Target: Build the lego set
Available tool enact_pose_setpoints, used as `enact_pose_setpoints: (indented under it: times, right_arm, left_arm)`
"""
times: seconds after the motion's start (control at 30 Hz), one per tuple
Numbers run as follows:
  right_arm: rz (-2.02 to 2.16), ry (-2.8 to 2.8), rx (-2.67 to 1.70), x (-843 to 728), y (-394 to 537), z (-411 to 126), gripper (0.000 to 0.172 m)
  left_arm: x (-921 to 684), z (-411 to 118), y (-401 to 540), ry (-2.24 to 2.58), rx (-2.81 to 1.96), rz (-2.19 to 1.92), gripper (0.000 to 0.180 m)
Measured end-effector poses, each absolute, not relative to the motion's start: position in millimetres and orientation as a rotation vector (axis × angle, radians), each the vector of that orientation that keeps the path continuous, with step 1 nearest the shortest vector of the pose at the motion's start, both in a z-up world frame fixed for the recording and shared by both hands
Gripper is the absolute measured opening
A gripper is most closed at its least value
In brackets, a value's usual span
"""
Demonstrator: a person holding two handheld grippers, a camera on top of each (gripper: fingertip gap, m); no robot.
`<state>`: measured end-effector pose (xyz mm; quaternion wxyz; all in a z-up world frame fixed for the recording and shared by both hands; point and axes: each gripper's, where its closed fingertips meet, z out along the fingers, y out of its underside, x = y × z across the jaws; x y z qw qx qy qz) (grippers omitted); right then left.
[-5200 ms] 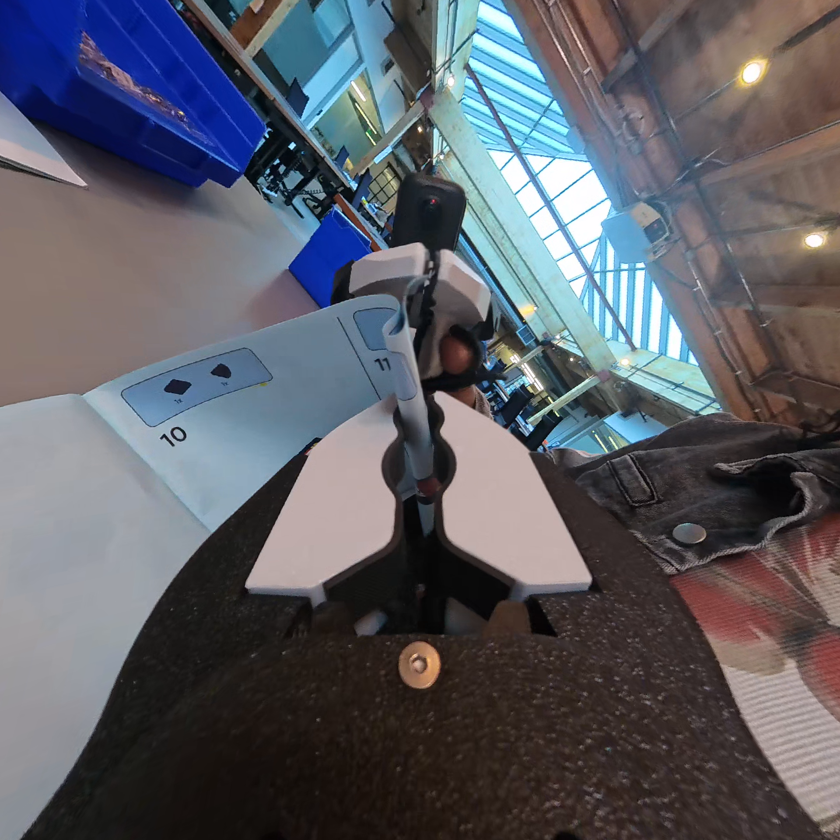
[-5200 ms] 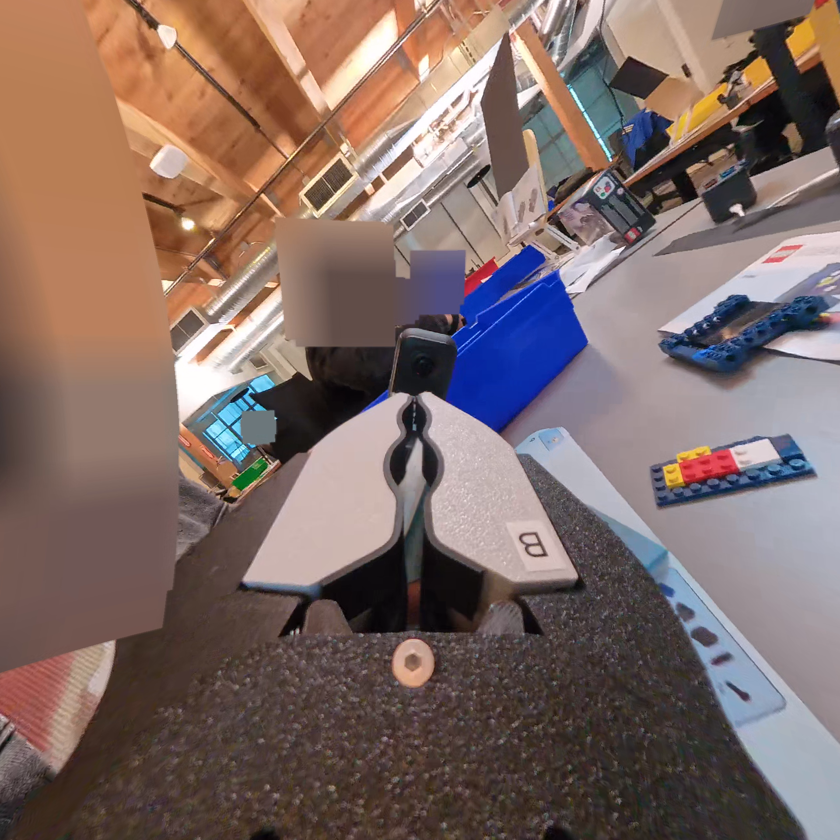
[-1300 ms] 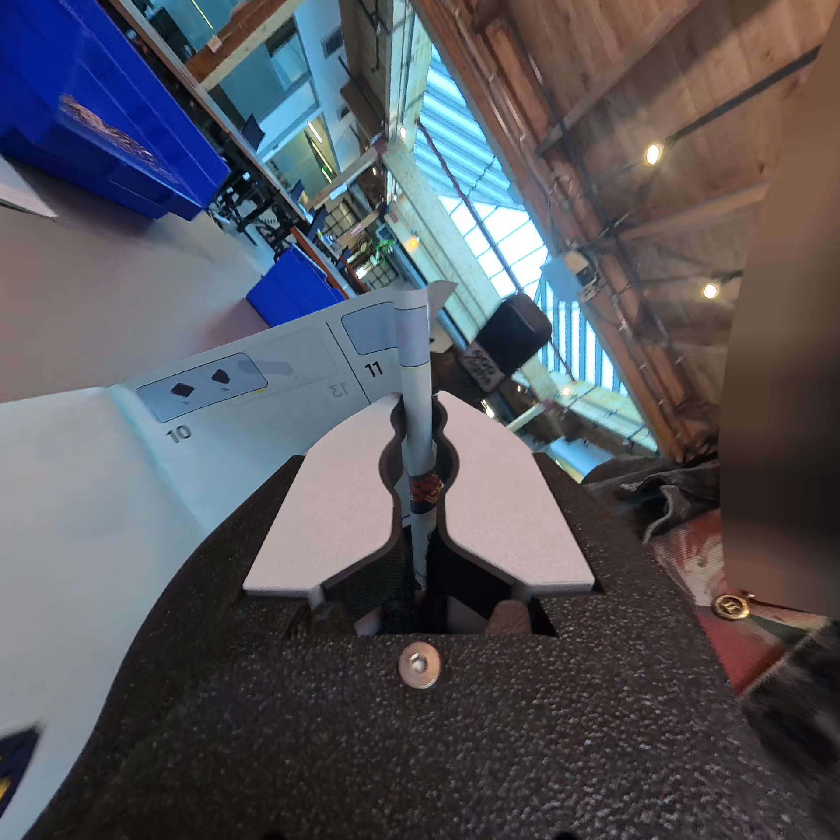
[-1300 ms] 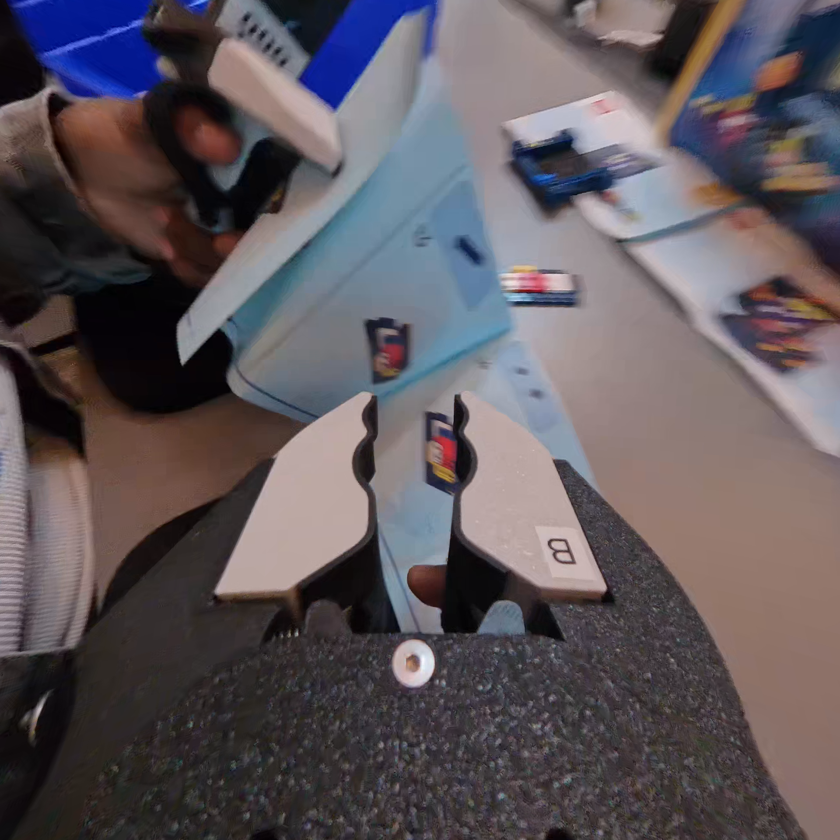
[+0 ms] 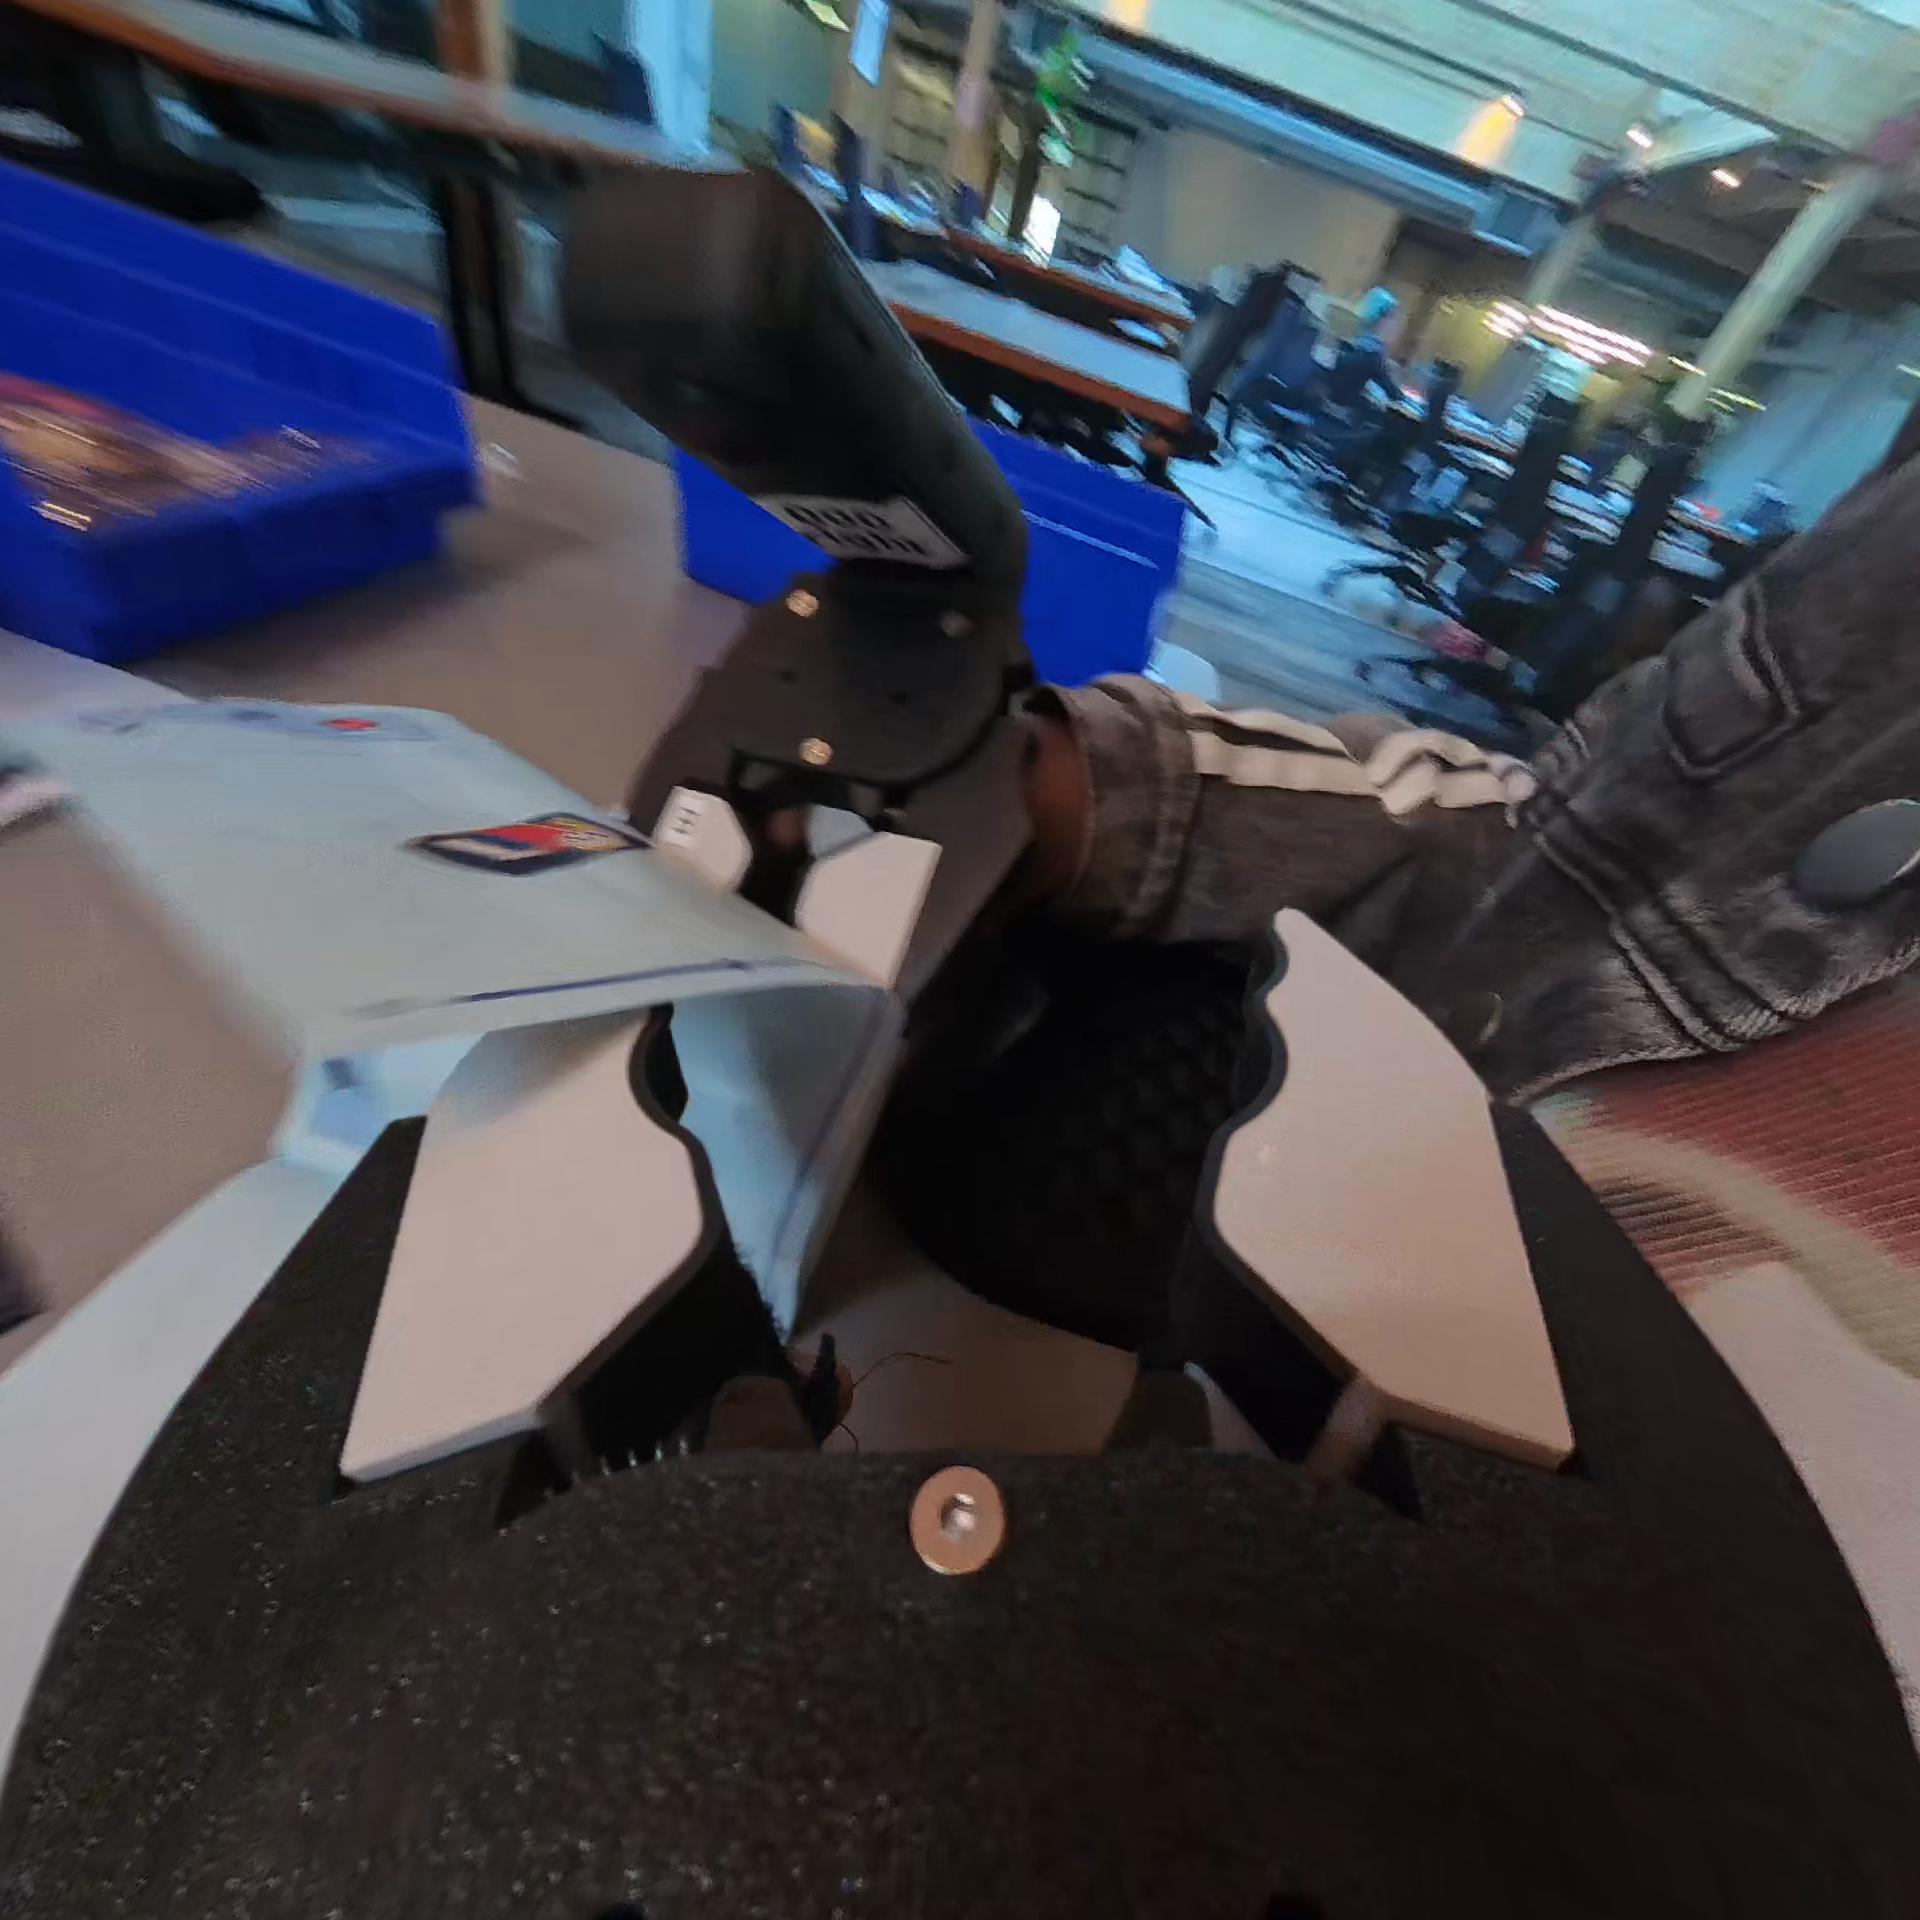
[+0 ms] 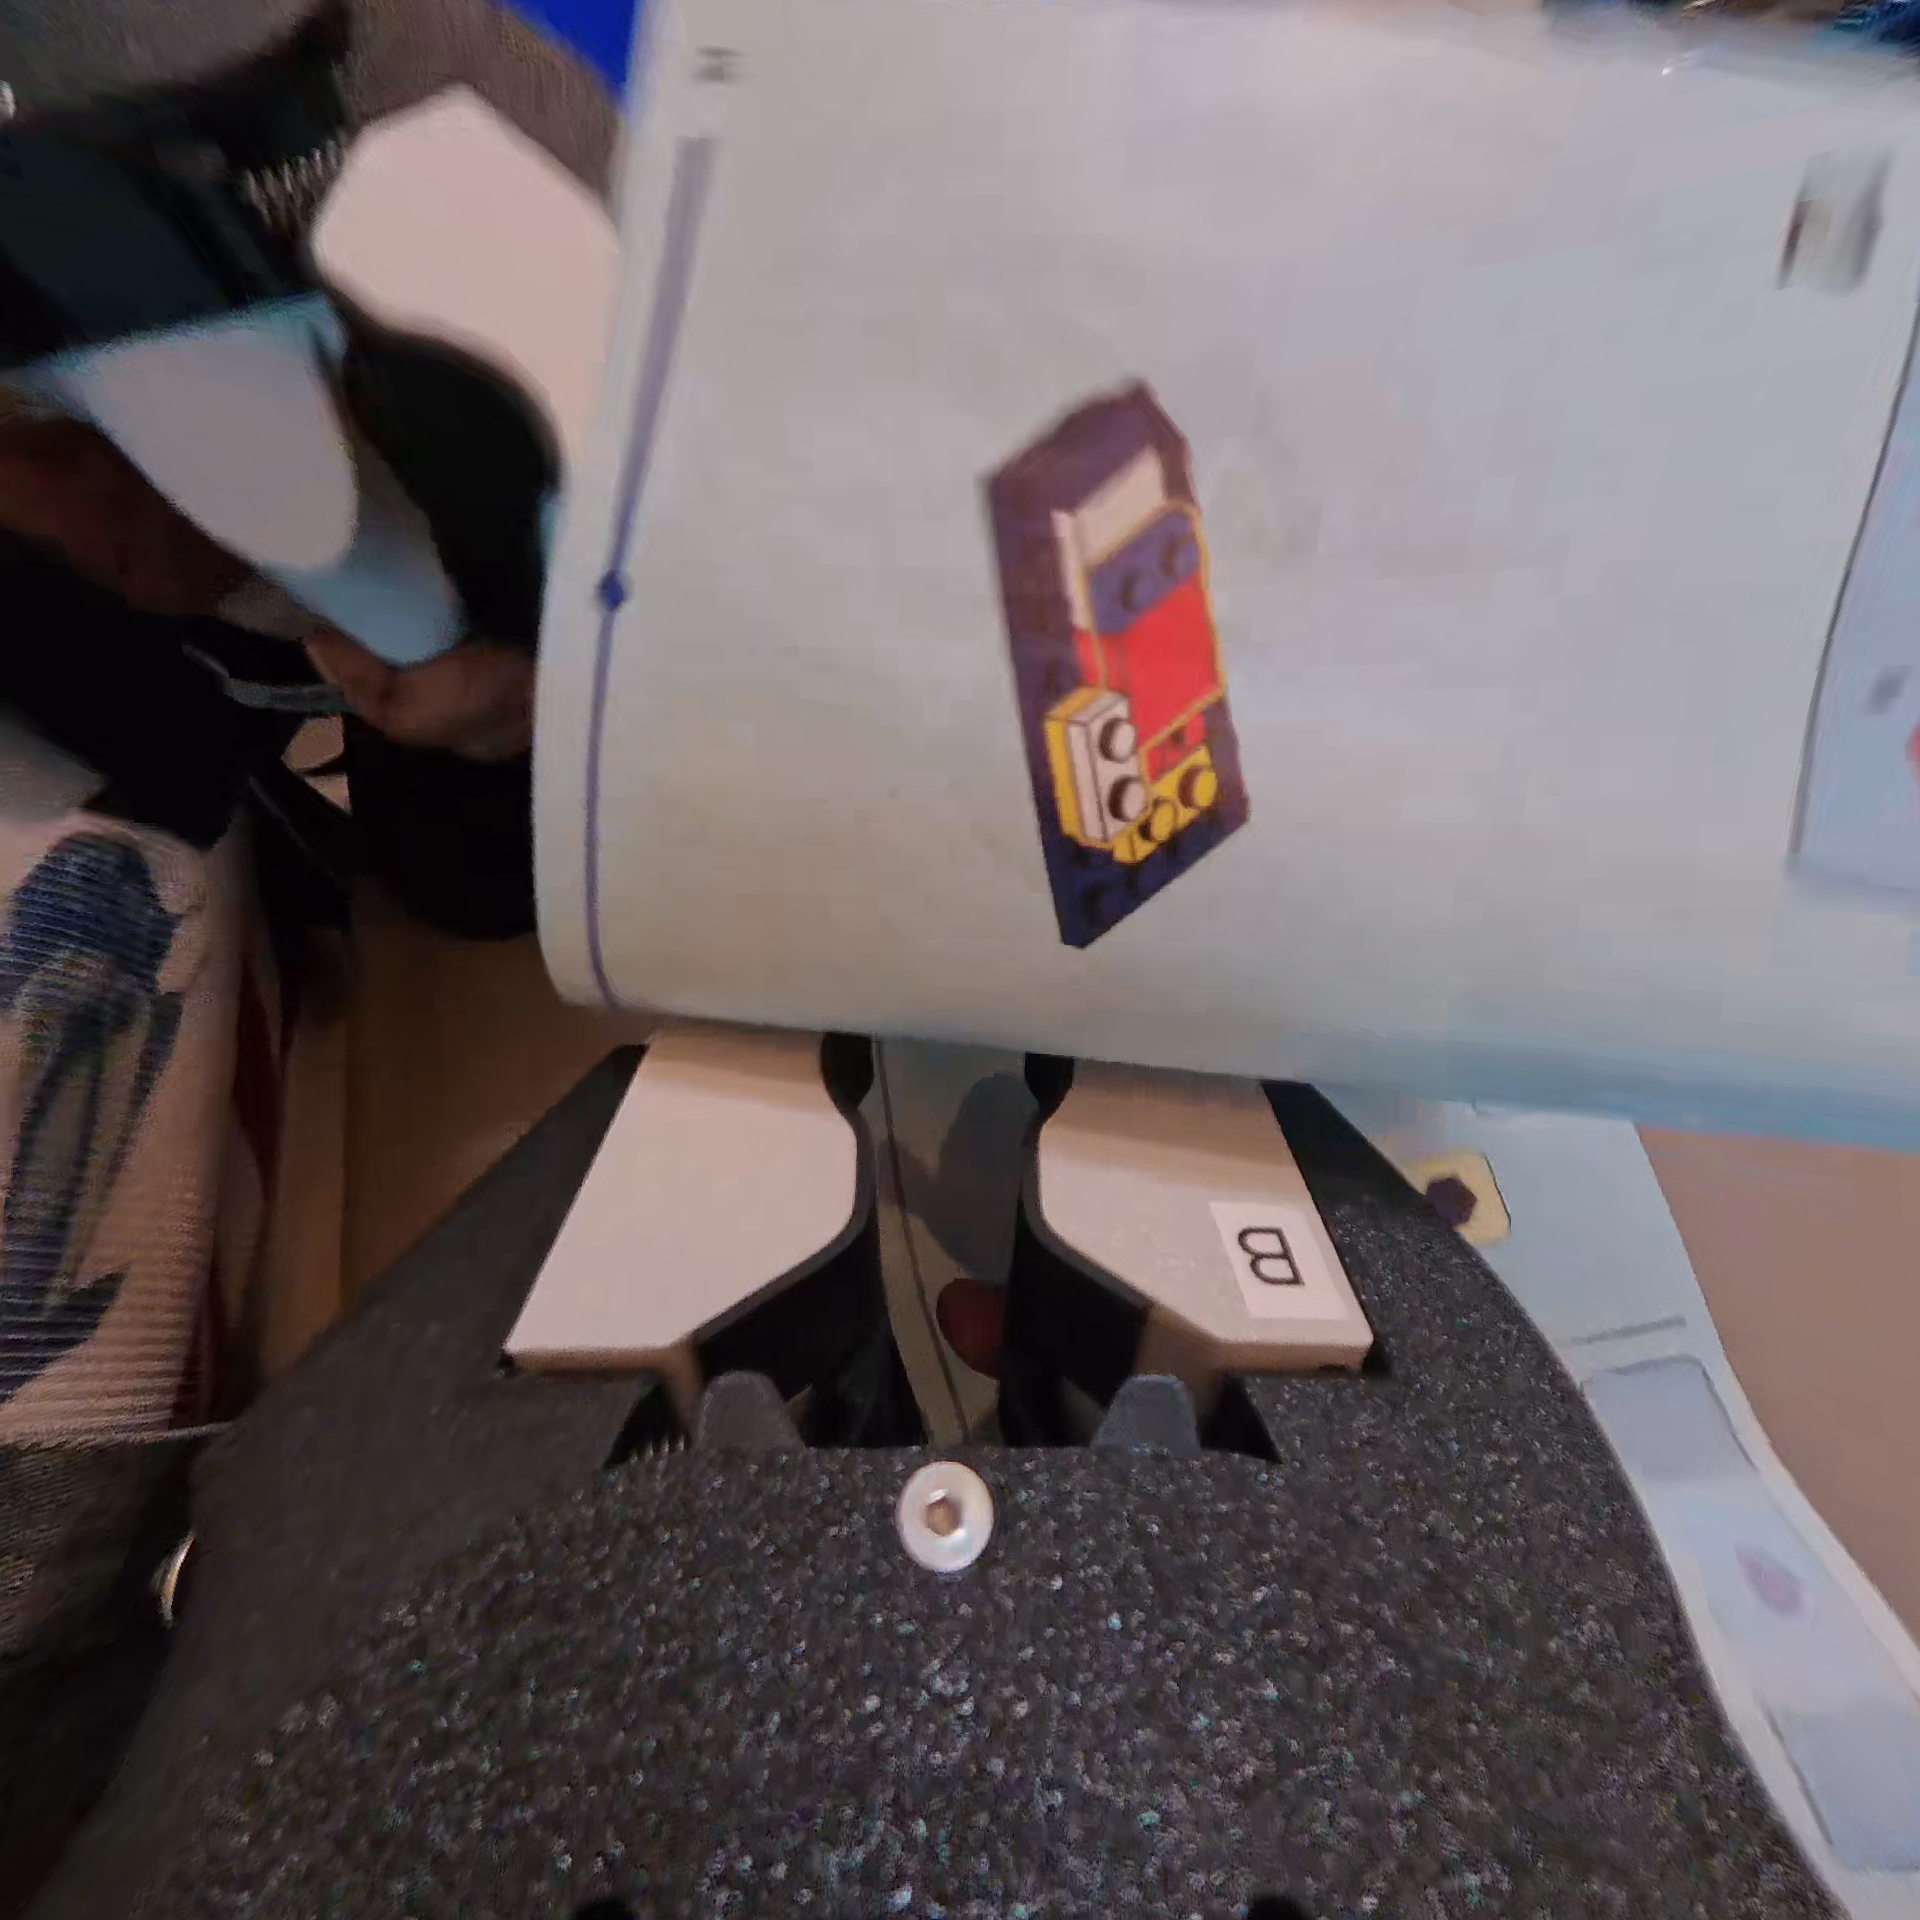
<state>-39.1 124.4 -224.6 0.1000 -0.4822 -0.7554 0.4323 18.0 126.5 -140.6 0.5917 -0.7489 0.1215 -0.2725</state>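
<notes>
From my left wrist view my left gripper (image 5: 956,1049) has its jaws spread wide and released, nothing pinched; a loose pale blue booklet page (image 5: 343,883) curls over the left finger (image 5: 540,1195) and dips into the gap beside it, the right finger well clear of the paper. Just ahead the right gripper (image 5: 790,873) comes in from the far side, black body up, its white fingers at the page edge, a hand (image 5: 1049,821) in a grey denim sleeve (image 5: 1299,821) behind it. Blue bins (image 5: 156,436) sit on the grey table (image 5: 582,623) at left, blurry workshop desks further back. From my right wrist view my right gripper (image 6: 945,1060) has jaws narrowed but not closed; the booklet page (image 6: 1143,520) with a brick-plate drawing drapes over and hides the fingertips, and a sheet edge runs down the gap between the fingers (image 6: 707,1174) without either pad visibly pressing on it, so I can't tell if it is gripping. Left gripper's white fingers (image 6: 468,239) show blurred top left, apart. More of the booklet lies flat on the table under the right side (image 6: 1662,1403); patterned fabric (image 6: 94,1039) at left
</notes>
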Motion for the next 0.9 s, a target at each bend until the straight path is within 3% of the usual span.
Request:
enact_pose_setpoints:
  times: [0.2,0.4,0.47,0.6,0.67,0.77,0.9]
  right_arm:
    - [1.154,-2.408,-1.245,-65.9,103.8,-228.9,0.025]
    - [1.202,-2.448,-1.192,-80.6,89.9,-249.3,0.019]
    - [1.278,-2.424,-1.181,-79.4,89.8,-241.8,0.019]
    - [1.467,-2.207,-1.183,-84.5,113.1,-204.4,0.013]
    - [1.408,-2.218,-1.211,-81.9,128.7,-211.9,0.000]
    - [1.386,-2.333,-1.223,-71.7,125.9,-234.5,0.000]
    - [1.323,-2.444,-1.292,-66.1,122.8,-252.5,0.000]
  left_arm:
    - [-45.3,-101.2,93.3,0.063,-1.543,-0.341,0.096]
    - [-96.7,-75.3,64.2,-0.088,-1.439,0.185,0.071]
    - [-93.6,-93.0,75.2,-0.059,-1.576,0.185,0.067]
    - [-62.8,-161.2,99.7,0.121,-1.987,-0.046,0.043]
    - [-47.2,-188.7,106.9,0.247,-2.142,-0.109,0.030]
    - [-36.3,-211.6,121.7,0.453,-2.221,0.008,0.008]
    - [-51.6,-252.3,119.8,0.521,-2.417,0.141,0.000]
